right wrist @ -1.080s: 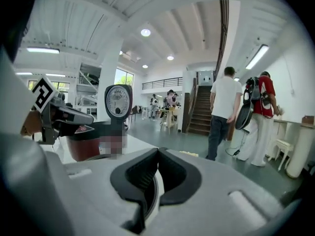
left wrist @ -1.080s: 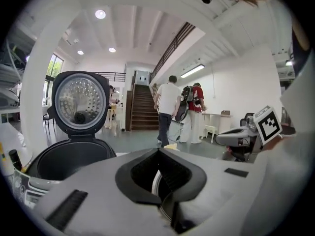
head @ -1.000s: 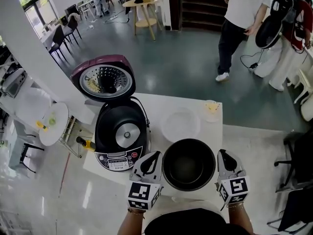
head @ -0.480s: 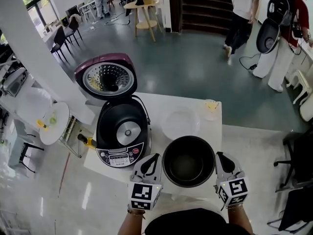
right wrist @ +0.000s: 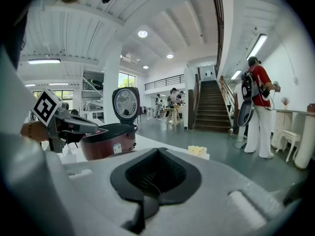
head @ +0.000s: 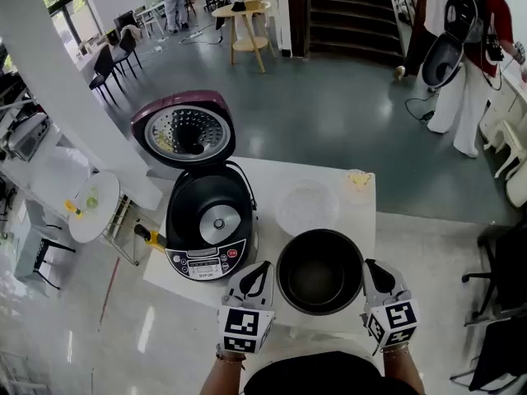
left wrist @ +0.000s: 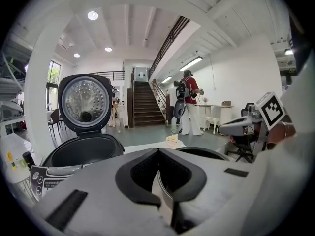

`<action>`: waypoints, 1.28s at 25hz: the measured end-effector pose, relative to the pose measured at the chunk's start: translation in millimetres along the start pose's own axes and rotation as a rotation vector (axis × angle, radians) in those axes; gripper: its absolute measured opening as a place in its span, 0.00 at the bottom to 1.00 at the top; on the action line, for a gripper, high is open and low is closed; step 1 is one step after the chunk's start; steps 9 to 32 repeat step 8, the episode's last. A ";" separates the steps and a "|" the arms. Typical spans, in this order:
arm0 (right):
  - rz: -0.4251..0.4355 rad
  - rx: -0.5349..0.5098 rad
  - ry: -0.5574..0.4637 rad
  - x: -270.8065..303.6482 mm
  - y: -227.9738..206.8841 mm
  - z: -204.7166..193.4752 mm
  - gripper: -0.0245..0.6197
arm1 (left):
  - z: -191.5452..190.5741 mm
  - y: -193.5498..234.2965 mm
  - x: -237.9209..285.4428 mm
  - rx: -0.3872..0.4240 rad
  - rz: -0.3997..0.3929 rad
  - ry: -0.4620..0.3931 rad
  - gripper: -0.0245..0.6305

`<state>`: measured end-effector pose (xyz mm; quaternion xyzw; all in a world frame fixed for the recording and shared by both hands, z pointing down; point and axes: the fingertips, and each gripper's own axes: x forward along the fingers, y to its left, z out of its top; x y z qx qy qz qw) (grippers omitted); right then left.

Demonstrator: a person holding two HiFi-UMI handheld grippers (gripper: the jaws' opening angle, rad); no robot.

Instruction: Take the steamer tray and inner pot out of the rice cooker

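Note:
The black inner pot (head: pixel 319 271) stands out of the cooker, over the front of the white table (head: pixel 268 175). My left gripper (head: pixel 265 267) is shut on its left rim and my right gripper (head: pixel 368 263) on its right rim. The left gripper view shows the pot rim (left wrist: pixel 206 153) running into the left gripper's (left wrist: pixel 158 151) closed jaws. A dark sliver of rim sits in the right gripper's (right wrist: pixel 157 150) jaws. The open rice cooker (head: pixel 210 219) with its raised lid (head: pixel 185 130) stands left of the pot. The translucent steamer tray (head: pixel 306 206) lies behind the pot.
A small tub with something yellow (head: pixel 358 181) sits at the table's far right corner. A round side table (head: pixel 92 206) and a shelf stand to the left. Black office chairs (head: pixel 502 286) are on the right. People (head: pixel 461 48) stand by the stairs.
Both grippers and the pot have shifted slightly farther onto the table and a little lower. People in the background have walked towards the stairs.

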<state>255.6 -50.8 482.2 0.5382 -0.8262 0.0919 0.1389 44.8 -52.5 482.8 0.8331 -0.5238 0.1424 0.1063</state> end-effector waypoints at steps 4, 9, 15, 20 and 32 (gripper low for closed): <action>0.001 0.000 0.006 1.9 0.8 -0.3 0.04 | -2.5 1.8 -0.8 -0.004 0.008 0.017 0.04; 0.005 -0.005 0.012 4.9 1.7 -2.5 0.04 | -3.5 2.0 0.8 -0.015 0.007 0.016 0.04; 0.005 -0.005 0.012 4.9 1.7 -2.5 0.04 | -3.5 2.0 0.8 -0.015 0.007 0.016 0.04; 0.005 -0.005 0.012 4.9 1.7 -2.5 0.04 | -3.5 2.0 0.8 -0.015 0.007 0.016 0.04; 0.005 -0.005 0.012 4.9 1.7 -2.5 0.04 | -3.5 2.0 0.8 -0.015 0.007 0.016 0.04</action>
